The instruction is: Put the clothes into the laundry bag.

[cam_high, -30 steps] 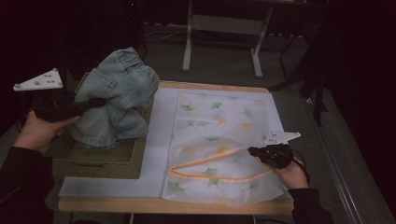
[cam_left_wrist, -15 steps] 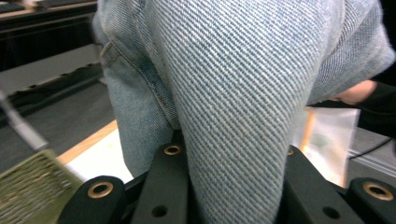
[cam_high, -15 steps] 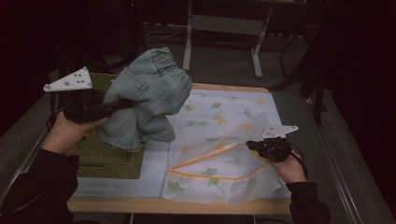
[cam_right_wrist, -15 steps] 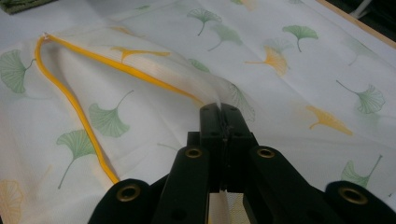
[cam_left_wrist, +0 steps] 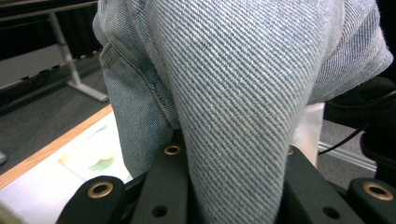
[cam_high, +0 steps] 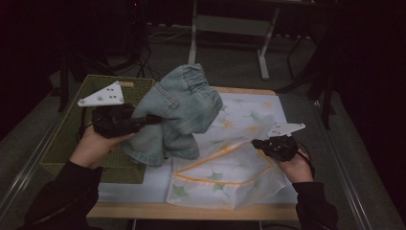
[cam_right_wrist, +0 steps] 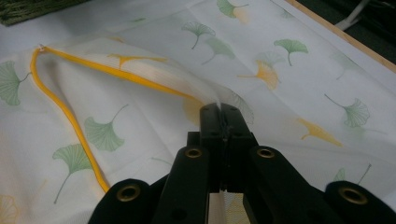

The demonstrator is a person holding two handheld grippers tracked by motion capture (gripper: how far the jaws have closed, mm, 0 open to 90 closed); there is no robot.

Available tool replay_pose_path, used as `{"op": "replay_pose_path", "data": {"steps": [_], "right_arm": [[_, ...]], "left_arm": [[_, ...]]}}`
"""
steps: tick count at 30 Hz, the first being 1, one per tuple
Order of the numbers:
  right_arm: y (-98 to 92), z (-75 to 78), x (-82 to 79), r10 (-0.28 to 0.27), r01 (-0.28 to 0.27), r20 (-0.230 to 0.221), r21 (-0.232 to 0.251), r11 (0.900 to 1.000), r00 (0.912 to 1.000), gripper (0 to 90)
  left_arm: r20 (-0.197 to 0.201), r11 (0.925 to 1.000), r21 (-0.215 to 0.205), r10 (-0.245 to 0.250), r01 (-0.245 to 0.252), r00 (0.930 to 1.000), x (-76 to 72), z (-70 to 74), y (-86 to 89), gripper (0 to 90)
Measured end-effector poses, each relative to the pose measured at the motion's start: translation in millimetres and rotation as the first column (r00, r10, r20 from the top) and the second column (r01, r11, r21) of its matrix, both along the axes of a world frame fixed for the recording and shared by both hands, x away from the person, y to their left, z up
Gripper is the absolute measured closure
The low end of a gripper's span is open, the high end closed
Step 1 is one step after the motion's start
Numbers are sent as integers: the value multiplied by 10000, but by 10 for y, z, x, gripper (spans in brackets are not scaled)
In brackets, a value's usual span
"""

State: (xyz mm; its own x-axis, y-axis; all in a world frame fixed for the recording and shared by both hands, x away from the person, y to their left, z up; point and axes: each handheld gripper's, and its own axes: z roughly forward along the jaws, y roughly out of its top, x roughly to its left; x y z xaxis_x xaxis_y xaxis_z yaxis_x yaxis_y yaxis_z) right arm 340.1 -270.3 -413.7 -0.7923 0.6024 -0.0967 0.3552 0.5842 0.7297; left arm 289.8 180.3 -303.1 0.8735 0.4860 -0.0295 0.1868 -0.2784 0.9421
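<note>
Left tongs [cam_high: 152, 118] pinching jeans [cam_high: 182, 112] up above the bench [cam_high: 239, 91], right tongs [cam_right_wrist: 223, 115] clamped on the mesh bag's [cam_high: 225, 172] edge.

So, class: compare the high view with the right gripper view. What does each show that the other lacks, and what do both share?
High view alone: the denim garment held up in the left claw, and both of the person's hands.

Right gripper view alone: the right claw seen close, shut on the bag's thin mesh edge.

Both: the leaf-printed mesh bag with its yellow-trimmed opening, the green basket, and the table edge.
</note>
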Motion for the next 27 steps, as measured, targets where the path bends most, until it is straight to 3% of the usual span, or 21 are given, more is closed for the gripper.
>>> {"op": "replay_pose_path", "data": {"steps": [8, 15, 18, 23, 27], "right_arm": [[15, -3, 45, -44, 44, -30, -24, 10000, 10000, 895], [27, 32, 56, -77, 76, 89, 116, 9999, 9999, 895], [24, 27, 62, -94, 93, 68, 131, 9999, 9999, 895], [17, 6, 73, -121, 120, 10, 145, 9998, 9999, 895], [7, 6, 78, -171, 171, 7, 223, 9996, 9999, 895]], "left_arm": [[-58, 9934, 243, -1118, 1119, 9937, -183, -79, -447, 783], [-363, 9856, 180, -1671, 1679, 9853, -239, -242, -696, 782], [-325, 9824, 389, -1813, 1825, 9829, -281, -346, -852, 782], [-572, 9722, 180, -2321, 2334, 9710, -284, -505, -1010, 782], [-848, 9623, 523, -2620, 2668, 9613, -314, -674, -1148, 782]]}}
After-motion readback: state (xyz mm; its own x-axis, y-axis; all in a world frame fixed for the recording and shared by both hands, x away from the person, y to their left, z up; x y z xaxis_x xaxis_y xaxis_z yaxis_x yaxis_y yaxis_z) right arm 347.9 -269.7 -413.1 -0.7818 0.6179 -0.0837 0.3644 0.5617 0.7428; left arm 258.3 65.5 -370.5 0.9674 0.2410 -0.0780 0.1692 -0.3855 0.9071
